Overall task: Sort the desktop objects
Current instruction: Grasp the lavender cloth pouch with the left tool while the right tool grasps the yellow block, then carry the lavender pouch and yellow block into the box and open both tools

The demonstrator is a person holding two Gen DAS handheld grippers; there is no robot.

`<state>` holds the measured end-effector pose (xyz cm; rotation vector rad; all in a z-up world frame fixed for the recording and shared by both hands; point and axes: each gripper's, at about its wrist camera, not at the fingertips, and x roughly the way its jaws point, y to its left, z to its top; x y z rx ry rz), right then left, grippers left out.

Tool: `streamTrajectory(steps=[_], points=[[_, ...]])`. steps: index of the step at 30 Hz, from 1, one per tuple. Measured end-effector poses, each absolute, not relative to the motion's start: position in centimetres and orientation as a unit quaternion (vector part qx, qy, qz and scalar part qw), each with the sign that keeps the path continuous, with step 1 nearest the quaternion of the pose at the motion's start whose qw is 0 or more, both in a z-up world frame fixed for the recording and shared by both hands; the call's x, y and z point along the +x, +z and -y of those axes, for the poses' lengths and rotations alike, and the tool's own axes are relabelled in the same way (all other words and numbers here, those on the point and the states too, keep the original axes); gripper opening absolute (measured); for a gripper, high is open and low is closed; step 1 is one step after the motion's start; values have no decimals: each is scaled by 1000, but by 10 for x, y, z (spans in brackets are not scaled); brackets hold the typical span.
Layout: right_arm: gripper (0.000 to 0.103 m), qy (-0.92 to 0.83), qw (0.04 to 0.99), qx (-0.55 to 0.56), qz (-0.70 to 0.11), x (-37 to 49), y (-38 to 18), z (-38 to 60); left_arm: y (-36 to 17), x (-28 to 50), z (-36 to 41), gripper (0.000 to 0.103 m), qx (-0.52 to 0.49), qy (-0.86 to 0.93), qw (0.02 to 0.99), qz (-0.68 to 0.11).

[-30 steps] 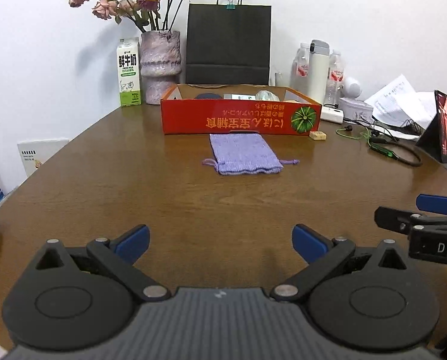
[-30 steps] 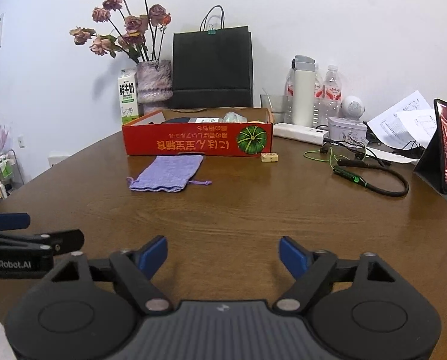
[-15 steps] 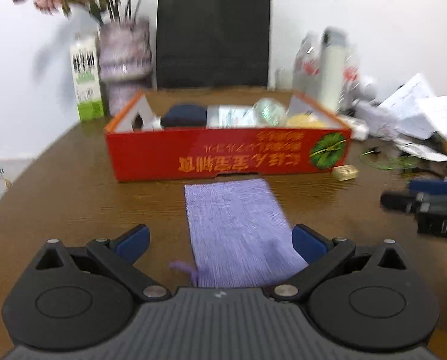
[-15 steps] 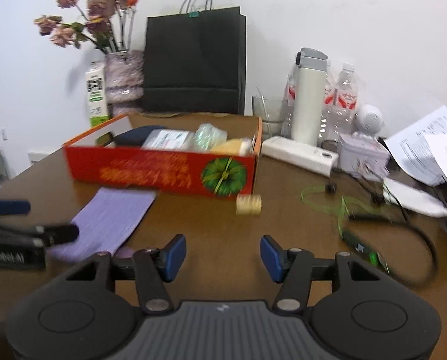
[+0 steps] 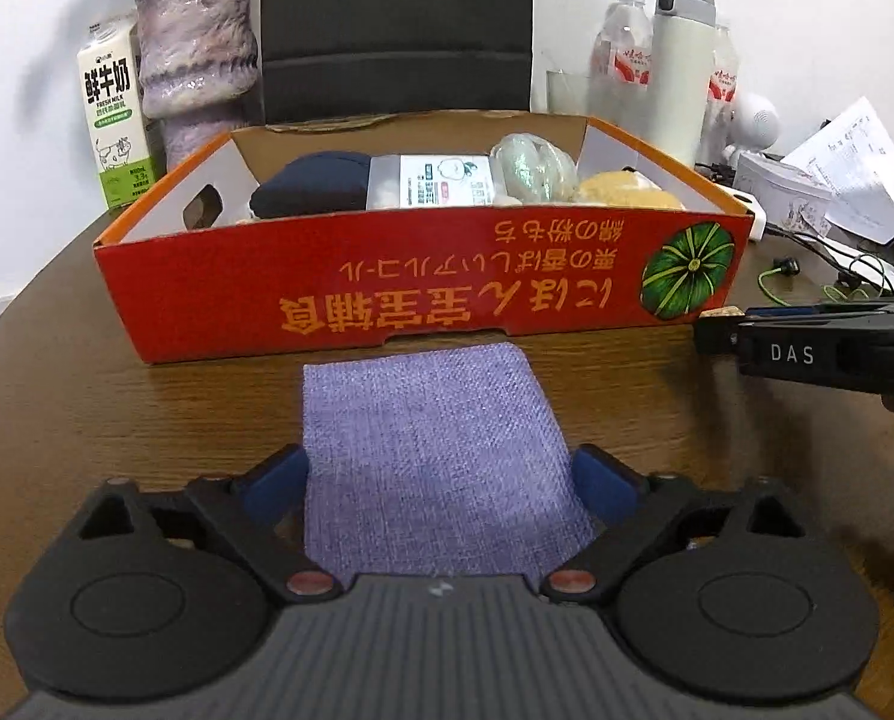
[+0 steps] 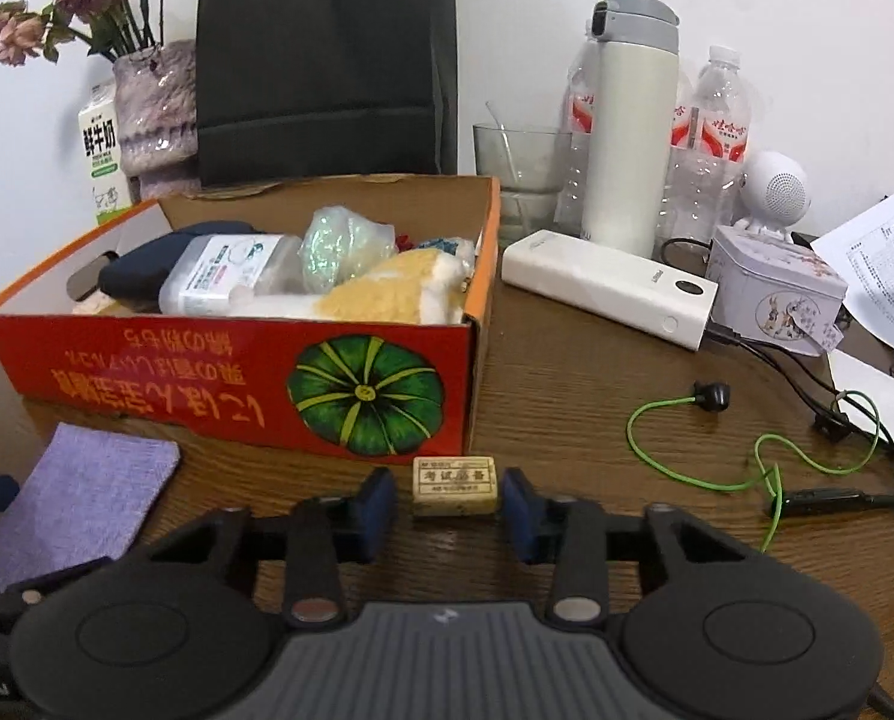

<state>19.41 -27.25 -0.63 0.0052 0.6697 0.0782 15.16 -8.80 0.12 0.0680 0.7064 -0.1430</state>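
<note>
Both grabs are happening at once: right gripper point(image 6: 447, 507) is closing around the eraser point(image 6: 455, 486), pads not touching yet; left gripper point(image 5: 441, 483) is closing around the purple pouch point(image 5: 435, 450), nothing pinched. Next I'd guess both go into the red box point(image 6: 237, 384).

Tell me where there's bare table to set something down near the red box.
Bare wood lies left of the purple pouch, in front of the red box, and between the box's right wall and the green cable, below the white power bank. Crowded: inside the box, and the back right among bottles, tin and papers.
</note>
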Motion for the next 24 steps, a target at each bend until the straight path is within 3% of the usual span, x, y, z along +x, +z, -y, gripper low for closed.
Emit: streamTrajectory(steps=[1, 2, 3, 4, 5, 6, 9, 24], points=[[29, 40, 944, 6, -328, 193, -6, 273, 2, 151, 89, 87, 31, -69, 936, -345], [29, 43, 944, 9, -328, 192, -6, 273, 3, 151, 90, 73, 32, -67, 936, -344], [28, 48, 943, 7, -329, 188, -5, 270, 5, 149, 91, 50, 34, -68, 937, -341], [28, 53, 943, 6, -329, 183, -5, 268, 7, 148, 92, 39, 34, -70, 937, -341], [28, 58, 943, 12, -329, 177, -4, 265, 9, 145, 94, 21, 34, -72, 936, -342], [28, 66, 942, 18, -329, 168, -3, 262, 9, 143, 95, 13, 35, -75, 936, -343], [28, 82, 944, 31, -317, 134, 5, 253, 10, 124, 91, 8, 21, -90, 935, -342], [28, 111, 956, 38, -270, -86, 16, 208, 45, -71, 36, 8, -36, -93, 962, -255]])
